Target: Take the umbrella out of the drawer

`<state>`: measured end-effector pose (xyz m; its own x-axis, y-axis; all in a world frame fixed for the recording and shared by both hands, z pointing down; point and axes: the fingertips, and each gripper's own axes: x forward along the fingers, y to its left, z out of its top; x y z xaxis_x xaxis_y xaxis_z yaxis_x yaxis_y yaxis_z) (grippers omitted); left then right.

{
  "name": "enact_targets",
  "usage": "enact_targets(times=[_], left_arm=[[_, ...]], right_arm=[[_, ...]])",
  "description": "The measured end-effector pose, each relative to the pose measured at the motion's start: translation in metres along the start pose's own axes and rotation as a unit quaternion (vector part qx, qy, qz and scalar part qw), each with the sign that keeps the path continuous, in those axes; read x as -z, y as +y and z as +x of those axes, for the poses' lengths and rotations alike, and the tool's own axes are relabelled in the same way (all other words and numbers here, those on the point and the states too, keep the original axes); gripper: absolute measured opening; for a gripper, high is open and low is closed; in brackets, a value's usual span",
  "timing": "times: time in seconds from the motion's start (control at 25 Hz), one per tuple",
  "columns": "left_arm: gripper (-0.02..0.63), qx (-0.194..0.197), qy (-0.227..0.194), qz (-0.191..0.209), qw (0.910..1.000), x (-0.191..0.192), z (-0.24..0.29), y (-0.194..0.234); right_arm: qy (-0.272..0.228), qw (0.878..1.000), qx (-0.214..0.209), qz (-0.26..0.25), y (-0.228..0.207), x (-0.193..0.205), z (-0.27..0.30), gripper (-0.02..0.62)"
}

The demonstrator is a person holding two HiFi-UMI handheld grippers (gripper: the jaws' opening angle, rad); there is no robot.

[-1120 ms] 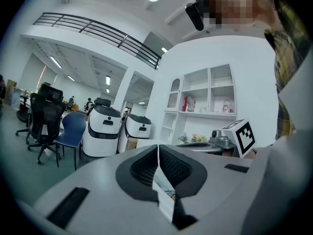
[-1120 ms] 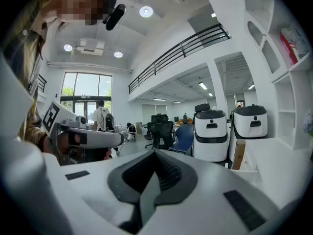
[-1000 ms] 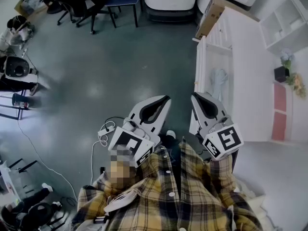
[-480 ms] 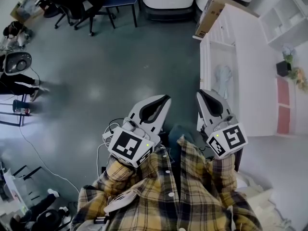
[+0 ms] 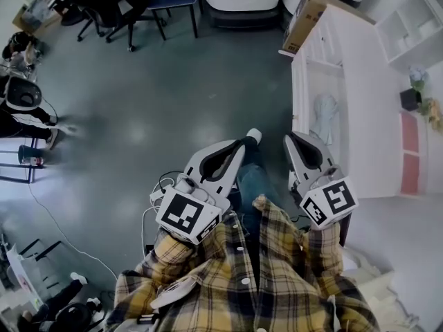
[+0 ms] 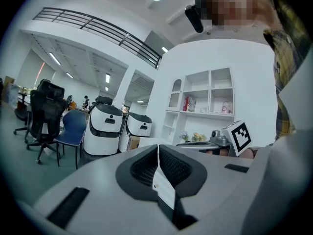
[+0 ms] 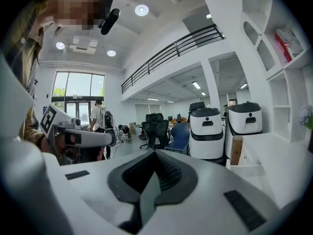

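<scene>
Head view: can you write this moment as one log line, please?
left gripper: shut, empty | right gripper: shut, empty, near drawer | umbrella: in open drawer, untouched

The left gripper [image 5: 241, 144] and right gripper [image 5: 291, 140] point forward, jaws together.

layout: umbrella [image 5: 325, 113] in drawer [image 5: 299, 92] | drawer just R of R gripper [image 5: 290, 139] | L gripper [image 5: 241, 142] left of that | office chairs [image 5: 111, 2] far back-L
</scene>
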<state>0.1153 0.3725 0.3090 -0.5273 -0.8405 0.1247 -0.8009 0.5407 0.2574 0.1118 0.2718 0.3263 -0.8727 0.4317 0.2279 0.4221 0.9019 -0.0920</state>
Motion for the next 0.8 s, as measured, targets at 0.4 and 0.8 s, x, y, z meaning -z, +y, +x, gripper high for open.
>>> enact_targets(times=[0.4, 0.8], left_arm=[[0.028, -0.005, 0.015, 0.002, 0.9999, -0.014, 0.054, 0.054], [0.028, 0.053, 0.044, 0.01, 0.9976, -0.054, 0.183, 0.101]], right_arm=[[0.014, 1.0, -0.006, 0.018, -0.05, 0.001, 0.065, 0.017], [0.027, 0.996, 0.056, 0.057, -0.159, -0.012, 0.115, 0.017]])
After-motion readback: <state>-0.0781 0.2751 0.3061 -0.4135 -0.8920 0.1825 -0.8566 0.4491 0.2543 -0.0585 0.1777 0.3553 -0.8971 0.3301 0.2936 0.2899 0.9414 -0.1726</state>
